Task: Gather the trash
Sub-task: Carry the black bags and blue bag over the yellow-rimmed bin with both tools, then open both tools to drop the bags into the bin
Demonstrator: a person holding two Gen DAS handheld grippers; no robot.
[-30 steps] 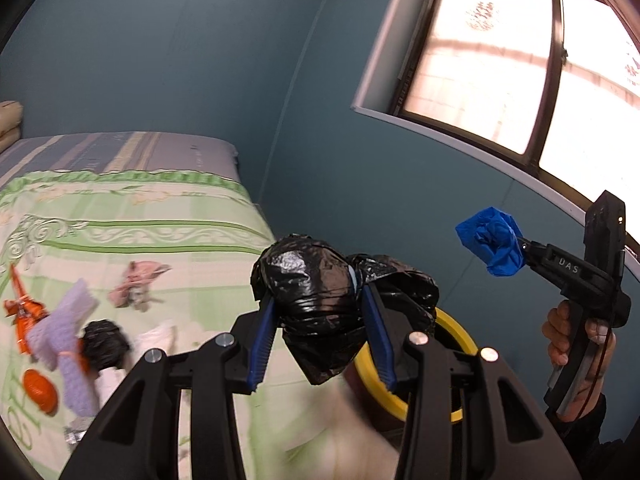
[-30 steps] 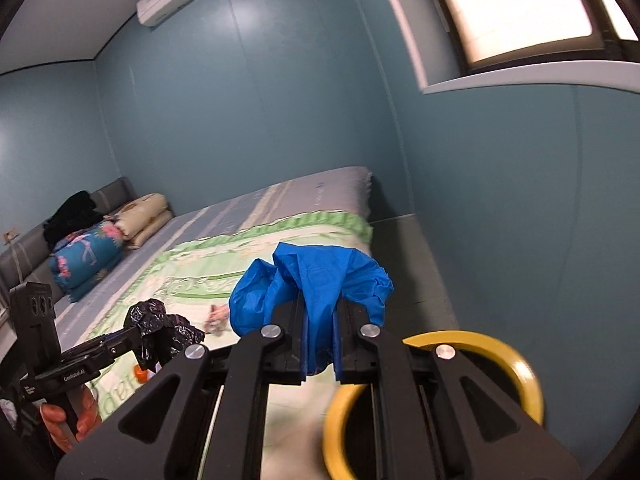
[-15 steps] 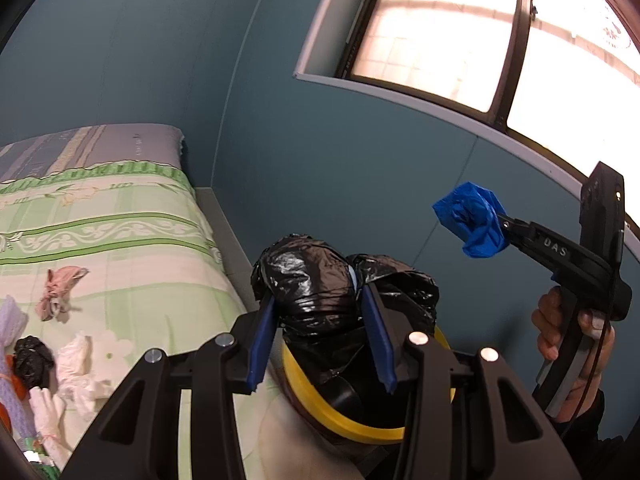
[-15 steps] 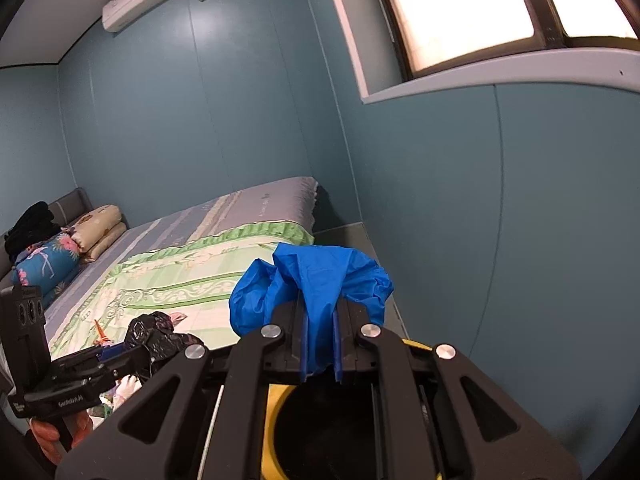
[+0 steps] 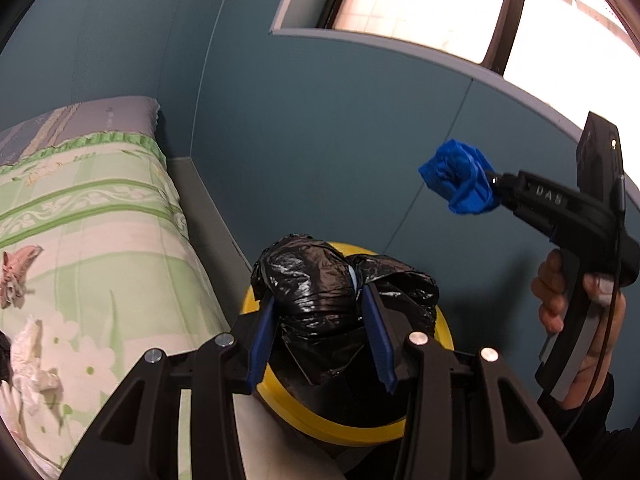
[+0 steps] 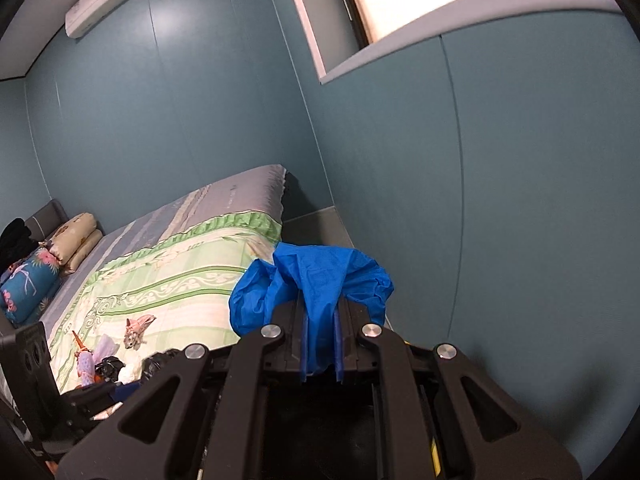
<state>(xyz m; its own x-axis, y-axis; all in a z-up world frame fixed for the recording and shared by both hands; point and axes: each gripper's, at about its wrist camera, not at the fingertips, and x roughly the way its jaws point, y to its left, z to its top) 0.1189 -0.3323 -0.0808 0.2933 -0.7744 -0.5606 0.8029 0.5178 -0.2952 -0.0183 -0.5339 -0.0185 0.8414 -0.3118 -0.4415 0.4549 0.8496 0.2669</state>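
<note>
- Left gripper [image 5: 320,316] clamps a crumpled black plastic bag [image 5: 320,284] between its blue pads, directly over the yellow-rimmed bin [image 5: 328,432]; the wad hides most of the bin's opening.
- Right gripper [image 6: 320,344] pinched tight on a blue wad [image 6: 312,280], held up in front of the teal wall [image 6: 520,200], above and to the right of the bin in the left wrist view.
- Bin stands on the floor strip between bed [image 5: 80,220] and wall, just beside the mattress edge.
- More trash on the green floral bedspread [image 6: 180,280]: pink scrap [image 6: 138,326], small black wad [image 6: 108,366], white crumpled tissue [image 5: 28,344], orange and lilac bits near them.
- Pillows [image 6: 52,264] at the headboard, AC unit [image 6: 108,0] high on the wall, window [image 5: 440,4] above the bin.
</note>
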